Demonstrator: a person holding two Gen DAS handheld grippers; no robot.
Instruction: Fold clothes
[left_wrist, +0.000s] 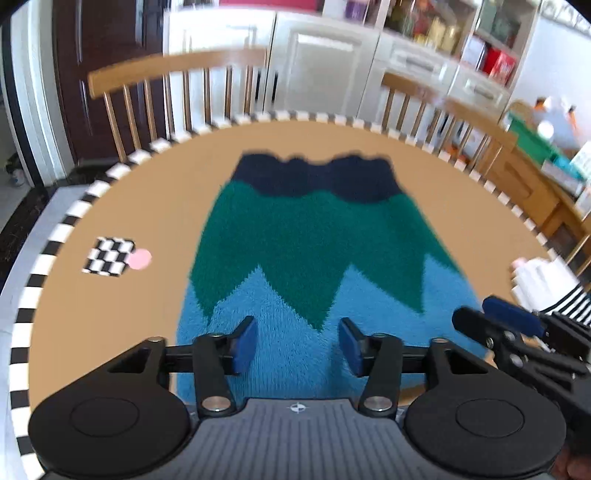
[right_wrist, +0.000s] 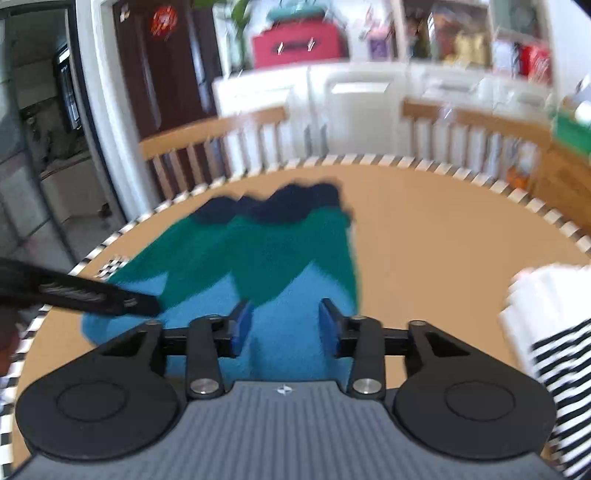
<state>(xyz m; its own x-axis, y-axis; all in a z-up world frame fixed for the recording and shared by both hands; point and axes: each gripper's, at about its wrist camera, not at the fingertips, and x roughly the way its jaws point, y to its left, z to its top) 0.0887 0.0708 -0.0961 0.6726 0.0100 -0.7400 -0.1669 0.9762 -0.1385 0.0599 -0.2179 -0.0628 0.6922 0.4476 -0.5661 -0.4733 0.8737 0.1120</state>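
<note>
garments: 1 fuzzy sweater (left_wrist: 314, 236) | left tool (left_wrist: 298, 345) parted, empty | right tool (right_wrist: 285, 328) parted, empty

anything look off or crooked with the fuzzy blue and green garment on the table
Nothing stands out. The fuzzy garment with light blue, green and navy zigzag bands lies flat on the tan table, edges fairly even. Both the left gripper and the right gripper stand open above its blue end, holding nothing.
</note>
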